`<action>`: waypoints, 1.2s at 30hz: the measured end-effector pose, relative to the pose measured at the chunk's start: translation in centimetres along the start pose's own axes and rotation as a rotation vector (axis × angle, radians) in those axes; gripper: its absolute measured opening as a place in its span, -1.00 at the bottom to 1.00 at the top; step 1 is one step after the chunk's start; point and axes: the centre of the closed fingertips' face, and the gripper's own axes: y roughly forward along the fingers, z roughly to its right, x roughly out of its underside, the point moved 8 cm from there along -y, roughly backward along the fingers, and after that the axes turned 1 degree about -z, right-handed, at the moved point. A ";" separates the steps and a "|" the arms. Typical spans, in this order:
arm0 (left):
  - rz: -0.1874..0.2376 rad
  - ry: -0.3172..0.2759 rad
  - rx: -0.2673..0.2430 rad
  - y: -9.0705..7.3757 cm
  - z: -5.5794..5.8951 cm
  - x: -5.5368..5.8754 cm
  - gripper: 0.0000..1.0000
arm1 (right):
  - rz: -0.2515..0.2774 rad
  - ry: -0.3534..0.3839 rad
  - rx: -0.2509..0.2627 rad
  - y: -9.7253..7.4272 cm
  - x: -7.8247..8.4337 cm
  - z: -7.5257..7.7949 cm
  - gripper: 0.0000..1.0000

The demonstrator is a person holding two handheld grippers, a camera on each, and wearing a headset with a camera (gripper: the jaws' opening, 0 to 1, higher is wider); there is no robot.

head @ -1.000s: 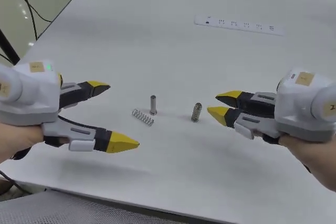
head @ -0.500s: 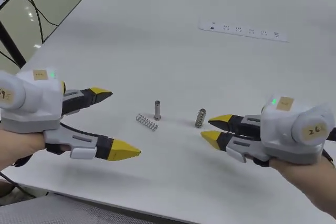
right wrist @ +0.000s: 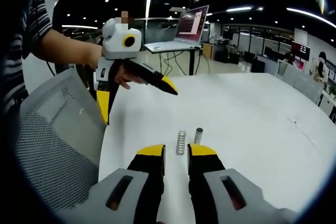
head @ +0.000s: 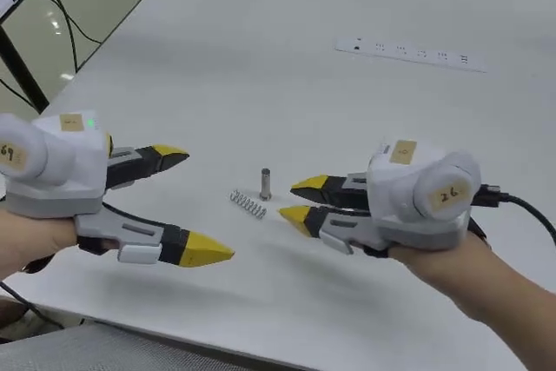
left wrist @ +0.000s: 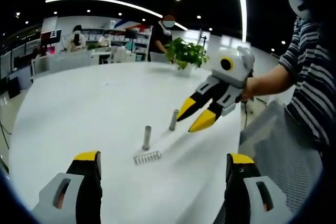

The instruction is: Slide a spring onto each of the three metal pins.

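Note:
A bare metal pin [head: 265,183] stands upright mid-table, and a loose spring [head: 248,204] lies just to its left. In the left gripper view the bare pin [left wrist: 147,137], the lying spring [left wrist: 147,157] and a second pin wearing a spring [left wrist: 173,120] are in sight. My right gripper [head: 300,200] hovers just right of the bare pin, its jaws a narrow gap apart with nothing between them; it hides the sprung pin in the head view. Just ahead of the right gripper [right wrist: 177,150] stand the sprung pin [right wrist: 181,142] and the bare pin [right wrist: 198,135]. My left gripper [head: 195,206] is wide open, left of the parts.
A white power strip [head: 408,52] lies at the back right of the white table [head: 261,58]. The table's near edge runs below the grippers. A mesh chair [right wrist: 52,140] stands by that edge. A laptop [right wrist: 191,24] sits on a stand off the far left.
My right gripper has moved left to the pins and now covers the sprung pin in the head view. The left gripper has stayed put and open.

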 end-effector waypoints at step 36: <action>0.009 -0.030 -0.021 -1.4 0.0 0.9 0.90 | -0.171 0.049 0.026 7.1 2.8 0.5 -0.76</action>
